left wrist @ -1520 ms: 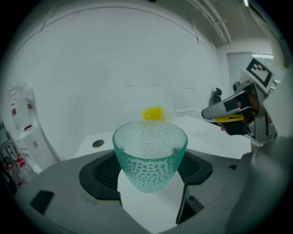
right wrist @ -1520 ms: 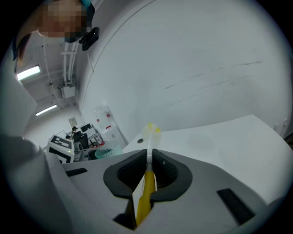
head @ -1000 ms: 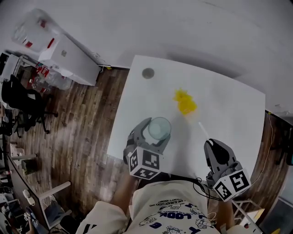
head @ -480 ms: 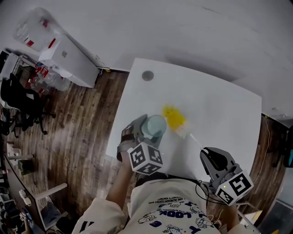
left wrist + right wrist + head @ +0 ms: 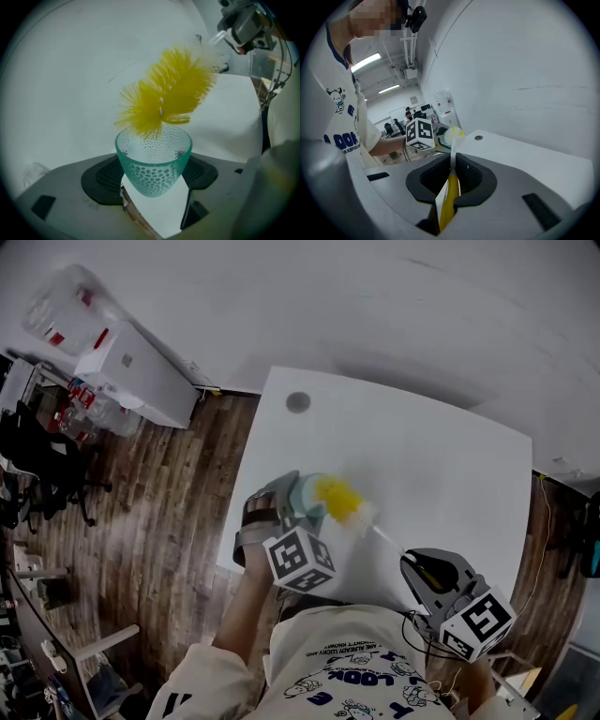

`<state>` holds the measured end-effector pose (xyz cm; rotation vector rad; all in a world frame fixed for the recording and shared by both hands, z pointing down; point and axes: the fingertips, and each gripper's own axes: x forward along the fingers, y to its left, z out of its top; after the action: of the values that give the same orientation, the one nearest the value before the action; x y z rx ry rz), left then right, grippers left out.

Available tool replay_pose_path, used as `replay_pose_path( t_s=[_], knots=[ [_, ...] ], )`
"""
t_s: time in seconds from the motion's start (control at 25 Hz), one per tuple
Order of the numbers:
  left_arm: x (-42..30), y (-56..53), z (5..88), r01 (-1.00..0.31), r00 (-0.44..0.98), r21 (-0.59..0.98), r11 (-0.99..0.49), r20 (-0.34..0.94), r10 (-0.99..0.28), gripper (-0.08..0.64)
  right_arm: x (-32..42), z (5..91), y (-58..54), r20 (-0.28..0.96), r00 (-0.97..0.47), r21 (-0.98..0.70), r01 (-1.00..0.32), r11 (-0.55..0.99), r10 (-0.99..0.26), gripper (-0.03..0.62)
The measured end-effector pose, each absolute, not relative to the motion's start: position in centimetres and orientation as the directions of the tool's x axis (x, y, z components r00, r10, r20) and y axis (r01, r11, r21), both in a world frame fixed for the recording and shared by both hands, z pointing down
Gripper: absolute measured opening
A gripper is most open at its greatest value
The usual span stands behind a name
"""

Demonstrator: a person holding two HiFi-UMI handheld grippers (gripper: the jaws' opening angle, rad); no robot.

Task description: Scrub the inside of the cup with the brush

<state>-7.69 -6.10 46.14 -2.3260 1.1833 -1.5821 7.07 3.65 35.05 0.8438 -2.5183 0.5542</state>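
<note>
Two grips: left gripper (image 5: 153, 177) holds cup (image 5: 154, 157), right gripper (image 5: 453, 174) brush (image 5: 169, 93), seemingly entering.

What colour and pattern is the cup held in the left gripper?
The cup is translucent teal-green with a bubbly, dotted texture all over. It shows best in the left gripper view.

The cup (image 5: 153, 164) is translucent teal, stippled all over with round dimples; the brush (image 5: 168, 89) has bright yellow bristles on a whitish stem. The left gripper (image 5: 153, 180) and right gripper (image 5: 453, 165) are grey with black textured pads, each bearing a marker cube (image 5: 300, 561) of black-and-white squares. The table (image 5: 441, 465) is white, the floor (image 5: 159, 493) dark brown planks.
</note>
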Motion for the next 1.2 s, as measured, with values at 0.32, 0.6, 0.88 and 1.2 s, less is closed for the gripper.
replay_pose_path(
  t_s=[0.32,0.6,0.88,1.2],
  knots=[
    [-7.1,-6.4,46.4,-0.467,0.142,-0.516,-0.718,0.758,-0.636,0.356,6.5,36.2,3.4,0.567,-0.701,-0.229,-0.639,0.734,-0.433,0.043],
    [-5.5,-5.8,47.3,-0.383,0.138,-0.517,-0.766,0.788,-0.601,0.356,6.3,37.0,3.5,0.631,-0.678,-0.227,-0.626,0.746,-0.377,0.043],
    [-3.7,-4.6,48.2,-0.307,0.151,-0.51,-0.803,0.807,-0.571,0.356,6.1,37.5,3.7,0.666,-0.663,-0.224,-0.615,0.756,-0.342,0.043],
    [-2.3,-3.6,47.7,-0.265,0.165,-0.513,-0.816,0.81,-0.563,0.356,5.5,36.6,3.4,0.673,-0.663,-0.223,-0.605,0.764,-0.328,0.043]
  ],
)
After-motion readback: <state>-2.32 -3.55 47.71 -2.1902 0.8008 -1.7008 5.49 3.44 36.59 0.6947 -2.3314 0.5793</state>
